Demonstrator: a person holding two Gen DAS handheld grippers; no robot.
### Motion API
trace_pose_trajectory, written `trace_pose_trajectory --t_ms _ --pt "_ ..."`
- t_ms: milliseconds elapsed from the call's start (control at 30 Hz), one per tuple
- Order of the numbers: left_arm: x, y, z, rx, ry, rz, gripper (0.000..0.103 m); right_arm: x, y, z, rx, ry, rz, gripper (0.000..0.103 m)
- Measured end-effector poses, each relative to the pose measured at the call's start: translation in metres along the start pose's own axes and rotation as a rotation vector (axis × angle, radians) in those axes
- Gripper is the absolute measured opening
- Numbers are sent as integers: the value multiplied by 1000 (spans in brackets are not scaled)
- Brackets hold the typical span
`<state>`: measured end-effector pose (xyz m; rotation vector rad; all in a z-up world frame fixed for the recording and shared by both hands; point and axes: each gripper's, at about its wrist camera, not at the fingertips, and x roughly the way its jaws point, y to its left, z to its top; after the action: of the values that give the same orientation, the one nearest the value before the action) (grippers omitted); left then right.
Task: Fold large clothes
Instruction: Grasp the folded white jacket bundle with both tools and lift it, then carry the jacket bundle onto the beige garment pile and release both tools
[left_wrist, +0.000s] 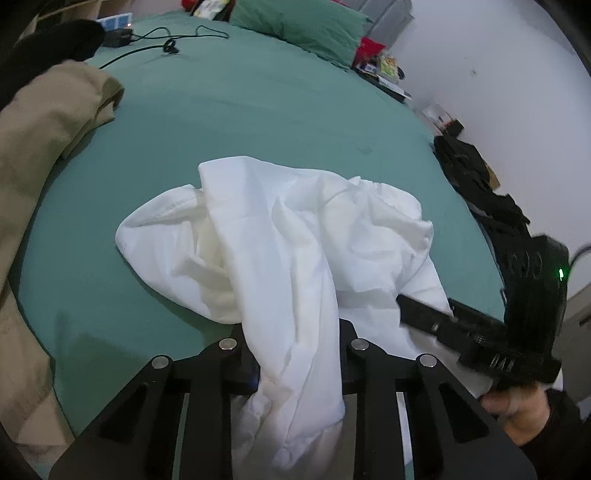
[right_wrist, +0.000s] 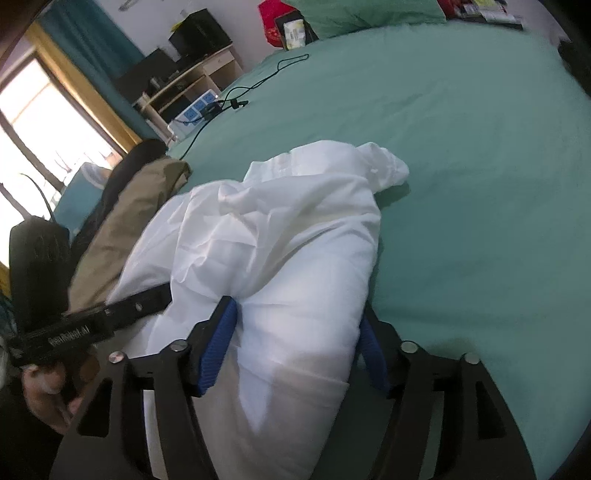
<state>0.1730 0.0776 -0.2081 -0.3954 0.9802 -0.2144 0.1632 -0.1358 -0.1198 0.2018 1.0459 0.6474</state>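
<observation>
The bed (left_wrist: 258, 110) with its teal-green sheet takes up most of both views, with a tan garment (left_wrist: 40, 147) draped along its left edge and a green pillow (left_wrist: 299, 26) up at the far end near a black cable (left_wrist: 166, 40). A crumpled white garment (left_wrist: 280, 236) sits bunched near the bed's near edge, roughly in the middle, trailing back off it toward both tools. The left gripper (left_wrist: 295, 354) has its fingers pinching a hanging fold of that white cloth, and the right gripper (right_wrist: 295, 332) has its blue-padded fingers (right_wrist: 218, 339) spread wider but squeezing a fat bundle of the same garment between them.
</observation>
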Motion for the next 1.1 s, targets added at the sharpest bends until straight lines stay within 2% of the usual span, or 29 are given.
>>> trace_pose_trajectory --t_ms 67,133,200,267,433,867,1100 --pt "-1 -2 -1 1 -6 10 25 1 3 -1 2 5 2 62" --pt "-3 -4 -1 2 -6 1 25 -2 1 2 -8 11 26 41" --pt "-5 -6 -1 12 -4 -14 24 -8 1 4 -25 3 45 32" --pt "-8 -12 0 35 -7 -12 24 -15 8 5 -60 -15 29 28" --pt "-24 -20 2 67 -32 -16 23 -30 25 8 -108 -52 -4 24" --pt "-70 -33 3 69 -109 -76 22 -75 45 12 -129 -144 -2 22" --pt "-103 -35 15 92 -175 -74 22 -93 70 29 -180 -212 6 22"
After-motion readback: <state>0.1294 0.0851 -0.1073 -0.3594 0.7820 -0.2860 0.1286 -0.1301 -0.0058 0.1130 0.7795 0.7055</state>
